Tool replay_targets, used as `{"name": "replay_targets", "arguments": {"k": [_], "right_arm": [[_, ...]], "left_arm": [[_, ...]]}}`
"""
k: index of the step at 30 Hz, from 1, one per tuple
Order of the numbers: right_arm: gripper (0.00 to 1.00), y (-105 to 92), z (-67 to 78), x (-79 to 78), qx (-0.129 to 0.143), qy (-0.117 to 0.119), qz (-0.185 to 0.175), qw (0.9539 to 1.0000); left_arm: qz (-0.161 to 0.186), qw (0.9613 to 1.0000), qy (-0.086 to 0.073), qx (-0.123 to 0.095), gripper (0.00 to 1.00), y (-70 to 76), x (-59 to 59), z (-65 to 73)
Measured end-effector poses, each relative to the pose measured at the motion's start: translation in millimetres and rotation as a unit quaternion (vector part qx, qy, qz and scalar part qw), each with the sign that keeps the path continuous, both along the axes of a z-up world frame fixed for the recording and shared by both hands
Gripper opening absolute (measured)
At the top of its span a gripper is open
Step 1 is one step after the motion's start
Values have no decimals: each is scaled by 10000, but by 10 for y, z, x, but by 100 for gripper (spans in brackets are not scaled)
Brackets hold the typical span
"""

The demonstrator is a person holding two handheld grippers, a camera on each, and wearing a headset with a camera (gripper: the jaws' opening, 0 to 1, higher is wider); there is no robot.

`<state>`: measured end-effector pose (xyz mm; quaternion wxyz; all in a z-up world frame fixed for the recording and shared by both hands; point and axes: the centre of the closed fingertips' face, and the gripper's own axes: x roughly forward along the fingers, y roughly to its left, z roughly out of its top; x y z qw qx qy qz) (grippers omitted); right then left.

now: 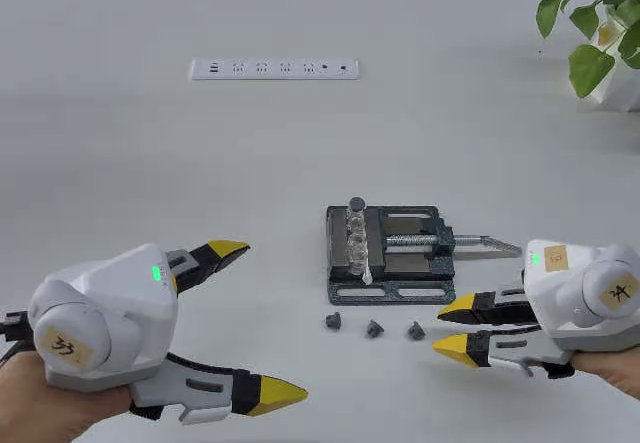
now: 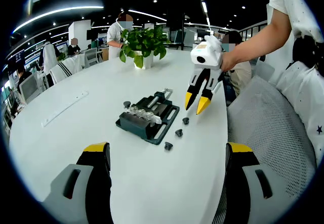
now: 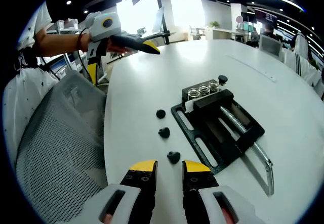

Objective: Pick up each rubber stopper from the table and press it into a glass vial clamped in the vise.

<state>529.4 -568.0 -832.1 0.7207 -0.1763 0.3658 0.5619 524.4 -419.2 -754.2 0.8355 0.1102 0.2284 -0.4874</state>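
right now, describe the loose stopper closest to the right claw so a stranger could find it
Find the dark vise on the white table. Three small dark stoppers lie in a row on its near side. Yours is the end stopper, nearest the yellow tips of the right claw.

I have the vise (image 1: 410, 263) on the table (image 1: 150, 163), right of centre and well in from every edge. A row of vials (image 1: 357, 243) stands in its jaws at the left end, running near to far, and the farthest carries a stopper (image 1: 356, 204) on top. Three loose stoppers (image 1: 374, 329) lie in a line just before the vise. The power strip (image 1: 274, 68) lies well behind, and the plant (image 1: 600, 23) stands at the far right. My left gripper (image 1: 272, 321) is toward the near left edge. My right gripper (image 1: 439, 329) is just right of the loose stoppers.
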Motion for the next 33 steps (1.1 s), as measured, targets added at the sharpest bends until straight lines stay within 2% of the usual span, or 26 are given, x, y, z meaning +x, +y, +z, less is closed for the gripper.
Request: {"name": "replay_targets", "arguments": {"k": [13, 27, 33], "right_arm": [[10, 57, -111, 24, -277, -43, 339, 9990], [1, 78, -204, 61, -328, 2, 295, 9990], [0, 74, -216, 77, -334, 9, 244, 9991]], "left_arm": [[23, 10000, 27, -20, 94, -4, 3, -22], [10, 10000, 37, -61, 93, -37, 15, -23], [1, 10000, 38, -74, 93, -51, 13, -27]]}}
